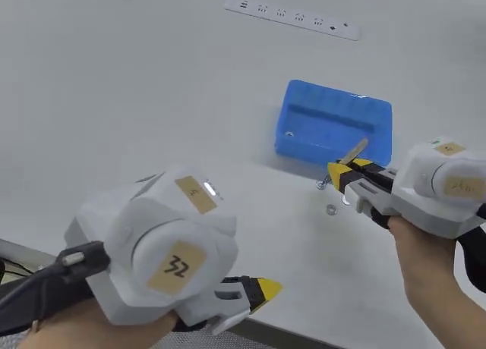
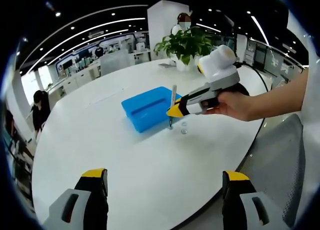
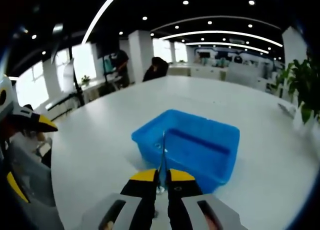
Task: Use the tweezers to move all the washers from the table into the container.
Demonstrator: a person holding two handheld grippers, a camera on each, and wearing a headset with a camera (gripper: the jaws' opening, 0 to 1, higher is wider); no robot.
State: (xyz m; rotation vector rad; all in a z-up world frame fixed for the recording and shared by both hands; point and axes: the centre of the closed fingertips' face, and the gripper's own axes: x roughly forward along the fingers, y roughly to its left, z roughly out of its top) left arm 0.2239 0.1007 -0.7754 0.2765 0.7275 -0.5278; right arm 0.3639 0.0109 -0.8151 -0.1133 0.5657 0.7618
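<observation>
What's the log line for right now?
right gripper: shut on tweezers | tweezers: tips down beside container | washer: on table | left gripper: open

You are in a large open-plan office. Your white table (image 2: 100, 155) is wide and rounded, with a power strip (image 1: 292, 17) lying on its far side. Beyond the table stand a potted plant (image 2: 187, 42), white columns (image 3: 140, 57) and rows of desks (image 3: 215, 71), with people (image 3: 157, 67) among them. Above the table run curved light strips (image 3: 220, 34) and small spotlights (image 3: 186, 2). Beside the table's near edge, a grey mesh shape (image 2: 272, 160) may be an office chair.
</observation>
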